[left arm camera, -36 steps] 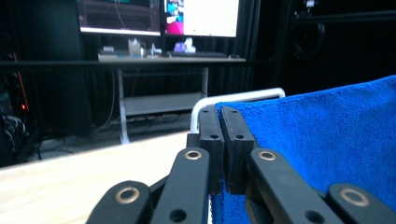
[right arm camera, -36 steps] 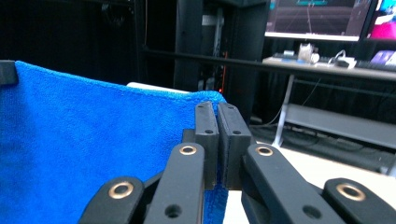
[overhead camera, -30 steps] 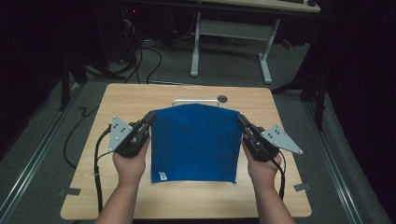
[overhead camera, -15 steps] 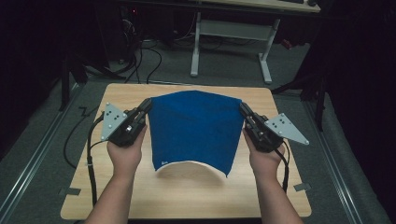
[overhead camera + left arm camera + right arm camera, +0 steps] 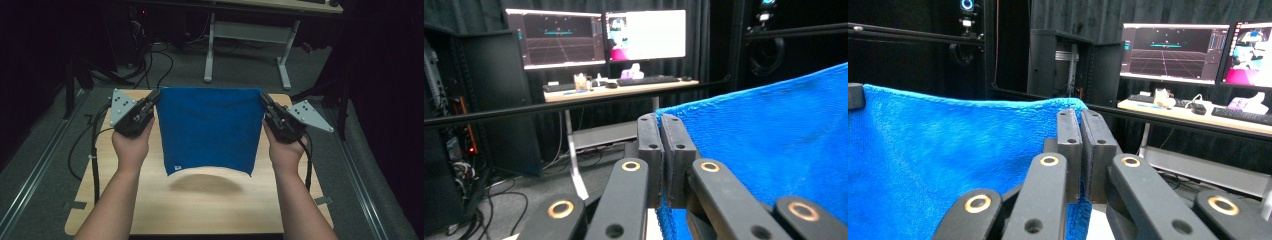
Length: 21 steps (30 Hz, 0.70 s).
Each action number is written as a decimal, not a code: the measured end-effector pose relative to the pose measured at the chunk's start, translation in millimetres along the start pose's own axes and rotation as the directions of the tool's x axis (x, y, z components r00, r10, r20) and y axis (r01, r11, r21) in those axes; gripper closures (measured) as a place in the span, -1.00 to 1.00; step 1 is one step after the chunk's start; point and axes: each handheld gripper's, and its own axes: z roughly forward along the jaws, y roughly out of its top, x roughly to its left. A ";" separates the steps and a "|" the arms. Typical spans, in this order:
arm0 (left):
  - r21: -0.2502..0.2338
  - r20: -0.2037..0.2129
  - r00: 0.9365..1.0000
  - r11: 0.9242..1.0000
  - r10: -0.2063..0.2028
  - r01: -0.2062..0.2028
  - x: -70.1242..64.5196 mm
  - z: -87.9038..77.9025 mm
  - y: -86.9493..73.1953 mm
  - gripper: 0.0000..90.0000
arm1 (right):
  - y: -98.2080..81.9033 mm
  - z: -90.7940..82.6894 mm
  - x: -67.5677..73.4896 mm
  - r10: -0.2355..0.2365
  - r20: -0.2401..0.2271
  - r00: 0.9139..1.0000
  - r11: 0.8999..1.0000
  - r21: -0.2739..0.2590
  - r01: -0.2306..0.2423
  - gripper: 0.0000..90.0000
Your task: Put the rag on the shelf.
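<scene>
A blue cloth (image 5: 210, 127) hangs spread in the air above the wooden table (image 5: 200, 205), held by its two top corners. My left gripper (image 5: 156, 96) is shut on the cloth's top left corner; in the left gripper view the jaws (image 5: 663, 125) pinch the blue cloth (image 5: 774, 145) edge. My right gripper (image 5: 263, 97) is shut on the top right corner; its own view shows the closed gripper (image 5: 1079, 117) with the blue cloth (image 5: 938, 150) stretching to the left. The cloth's lower edge floats free over the table, with a small white tag (image 5: 176, 168) at the bottom left.
Cables (image 5: 92, 150) trail from the left gripper over the table's left edge. A desk frame with white legs (image 5: 245, 45) stands behind the table. Monitors (image 5: 596, 35) and a keyboard sit on a desk farther off. Dark floor surrounds the table.
Both hands have risen and moved away from me, lifting the cloth off the table. It lay flat a second ago and now hangs taut between the grippers.
</scene>
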 end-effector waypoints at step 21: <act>0.027 -0.064 0.997 0.999 0.039 -0.037 38.7 63.4 13.5 0.97 | 9.6 64.5 -20.8 -0.027 0.030 0.999 0.999 0.044 0.025 0.96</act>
